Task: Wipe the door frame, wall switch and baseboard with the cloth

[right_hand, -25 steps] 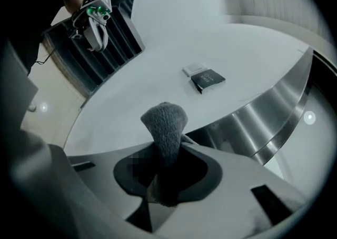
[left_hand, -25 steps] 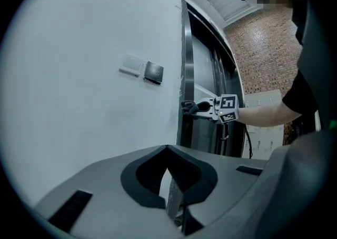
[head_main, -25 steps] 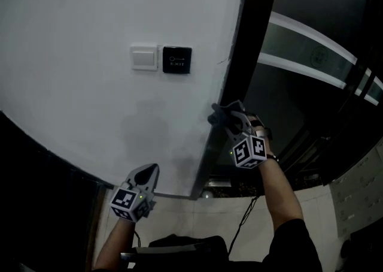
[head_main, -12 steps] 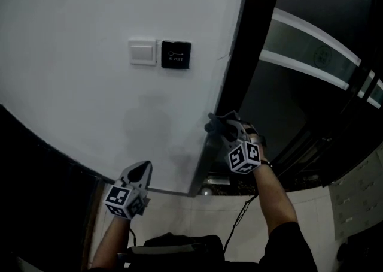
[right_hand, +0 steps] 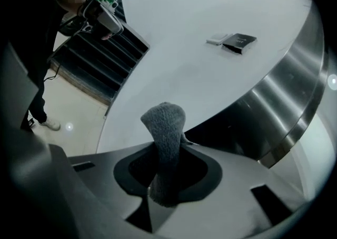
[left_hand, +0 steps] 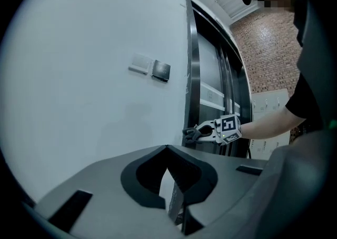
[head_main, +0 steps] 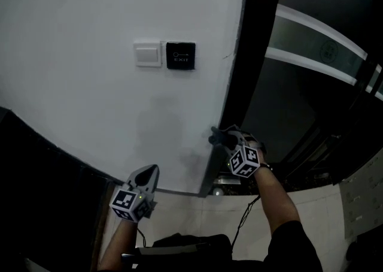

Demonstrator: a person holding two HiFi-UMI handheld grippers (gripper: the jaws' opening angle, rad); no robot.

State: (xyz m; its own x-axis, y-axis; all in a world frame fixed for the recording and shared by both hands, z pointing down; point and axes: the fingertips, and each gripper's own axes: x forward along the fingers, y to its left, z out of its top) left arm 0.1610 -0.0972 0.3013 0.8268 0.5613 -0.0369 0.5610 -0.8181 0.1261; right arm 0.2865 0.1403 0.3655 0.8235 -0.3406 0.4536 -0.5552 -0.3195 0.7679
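Cloth (right_hand: 165,127) sat clamped between the right gripper's (head_main: 226,139) fingers against the door frame (head_main: 236,67), centre frame; left gripper (head_main: 148,172), lower left, was closed on nothing, below the wall switch (head_main: 147,54)

The white wall (head_main: 90,97) lies open below the wall switch (head_main: 147,54) and black exit button (head_main: 180,56), its only projections. The metal door frame (head_main: 236,79) bounds it on the right, where the right gripper (head_main: 222,138) holds the cloth (right_hand: 166,143) at its edge.
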